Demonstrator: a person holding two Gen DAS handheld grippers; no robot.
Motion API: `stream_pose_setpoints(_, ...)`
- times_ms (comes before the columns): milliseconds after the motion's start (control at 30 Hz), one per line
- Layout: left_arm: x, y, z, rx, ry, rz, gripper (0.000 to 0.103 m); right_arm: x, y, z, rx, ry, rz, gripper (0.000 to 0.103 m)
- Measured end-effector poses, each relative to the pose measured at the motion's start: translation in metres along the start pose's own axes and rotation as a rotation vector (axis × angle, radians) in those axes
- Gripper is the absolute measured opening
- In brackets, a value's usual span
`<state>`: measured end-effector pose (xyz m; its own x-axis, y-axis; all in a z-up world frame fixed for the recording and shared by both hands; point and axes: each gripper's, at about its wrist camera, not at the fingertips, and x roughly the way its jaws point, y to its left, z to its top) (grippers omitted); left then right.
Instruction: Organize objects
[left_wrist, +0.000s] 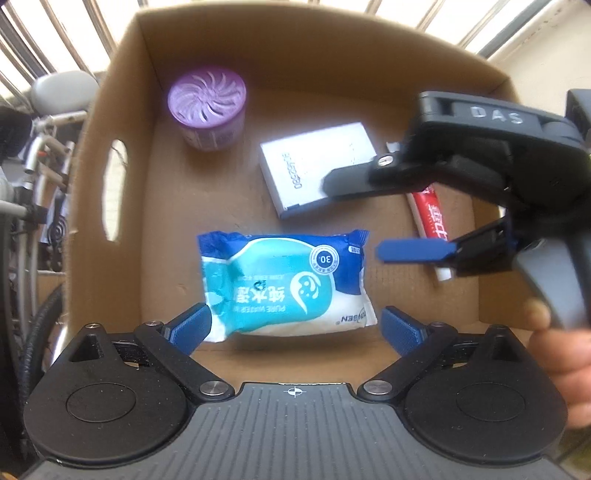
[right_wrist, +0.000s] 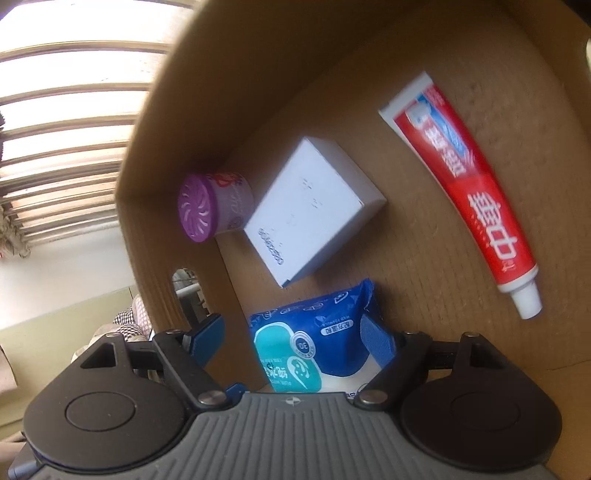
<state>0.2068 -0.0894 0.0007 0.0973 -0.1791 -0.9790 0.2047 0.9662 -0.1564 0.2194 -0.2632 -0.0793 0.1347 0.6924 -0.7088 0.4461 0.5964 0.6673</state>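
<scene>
Inside the cardboard box, as seen from the left wrist, four items are laid on the floor: a purple air-freshener can upright in the far-left corner, a white carton near the middle, a red toothpaste tube at the right and largely hidden, and a blue wet-wipes pack nearest the camera; the left gripper is held above the pack with jaws spread wide, nothing clamped, pads clear of the wrapper; the right gripper is seen entering from the right, jaws parted and empty, gripped by a hand; from the right wrist, the same can, carton, toothpaste and wipes are shown, all apart from one another; the right gripper is open wide with nothing held, the pack lying beneath its right finger
</scene>
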Motion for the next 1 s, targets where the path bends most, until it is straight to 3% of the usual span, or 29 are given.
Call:
stream_pose_setpoints(200, -0.037, -0.001, -0.014, 0.053, -0.123, -0.025, 0.098, -0.051, 0.025, -0.023, -0.139, -0.146, -0.08, 0.086)
stream_pose_setpoints(367, -0.087, 0.0, -0.035, 0.122, -0.28, 0.026, 0.099, -0.089, 0.054, -0.06, -0.222, -0.294, -0.155, 0.093)
stream_pose_setpoints(600, -0.151, 0.017, -0.065, 0.075, -0.476, 0.024, 0.102, -0.122, 0.116, -0.117, -0.444, -0.473, -0.281, 0.099)
stream_pose_setpoints(867, -0.192, 0.013, -0.089, 0.092, -0.679, 0.148, 0.102, -0.16, 0.175, -0.179, -0.687, -0.675, -0.379, 0.103)
stream_pose_setpoints(1000, -0.198, 0.0, -0.096, 0.132, -0.758, 0.284, 0.102, -0.174, 0.19, -0.203, -0.783, -0.8, -0.469, 0.103)
